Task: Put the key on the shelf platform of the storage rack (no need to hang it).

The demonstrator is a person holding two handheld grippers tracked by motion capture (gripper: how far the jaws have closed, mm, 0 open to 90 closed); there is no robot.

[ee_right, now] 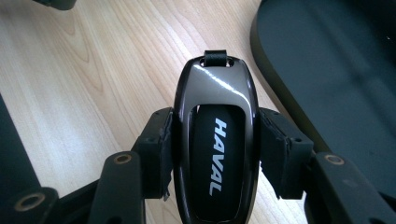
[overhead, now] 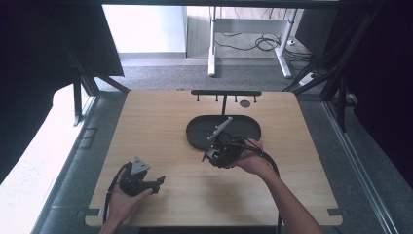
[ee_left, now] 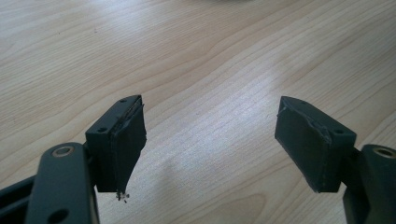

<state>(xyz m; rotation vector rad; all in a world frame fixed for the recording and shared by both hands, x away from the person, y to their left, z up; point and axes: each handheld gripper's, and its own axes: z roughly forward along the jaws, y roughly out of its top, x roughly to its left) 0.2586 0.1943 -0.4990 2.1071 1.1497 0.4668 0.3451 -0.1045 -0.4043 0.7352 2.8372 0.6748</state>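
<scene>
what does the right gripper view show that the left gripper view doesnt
The right gripper view has the right gripper clamped on a glossy dark car key marked HAVAL, with a small loop at its top end, and the rim of a dark oval tray just beyond it.

The left gripper view has the left gripper with its jaws wide apart, nothing between them, and frayed padding on the left pad.

Both look down on the same light wooden table past a pair of black jaws.
</scene>
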